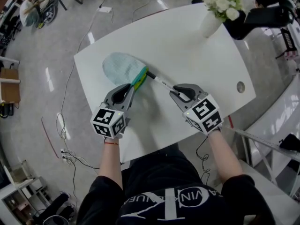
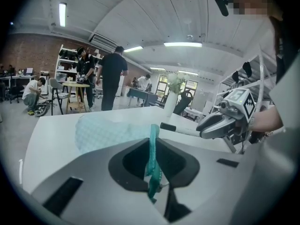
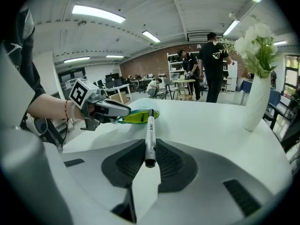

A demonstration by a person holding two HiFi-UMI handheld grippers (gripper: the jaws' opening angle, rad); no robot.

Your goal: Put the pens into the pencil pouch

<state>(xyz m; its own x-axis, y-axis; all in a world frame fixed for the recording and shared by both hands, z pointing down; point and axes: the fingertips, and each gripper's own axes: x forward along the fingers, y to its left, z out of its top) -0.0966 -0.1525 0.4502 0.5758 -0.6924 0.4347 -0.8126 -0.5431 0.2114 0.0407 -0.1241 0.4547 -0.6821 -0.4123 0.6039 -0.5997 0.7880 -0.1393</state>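
A light blue pencil pouch (image 1: 121, 67) lies on the white table (image 1: 187, 50), its green and yellow mouth (image 1: 139, 77) turned toward me. My left gripper (image 1: 132, 89) is shut on the mouth's edge; in the left gripper view the teal edge (image 2: 153, 156) stands pinched between the jaws. My right gripper (image 1: 174, 92) is shut on a white pen with a black cap (image 1: 158, 81). The capped end points at the pouch mouth, just short of it. In the right gripper view the pen (image 3: 150, 132) runs forward from the jaws toward the pouch mouth (image 3: 138, 116) and the left gripper (image 3: 110, 109).
A white vase of white flowers (image 1: 212, 18) stands at the table's far right corner, seen also as the vase (image 3: 257, 102). A cable hole (image 1: 240, 86) sits near the right edge. A black chair (image 1: 262, 15) is behind the table. People stand far off.
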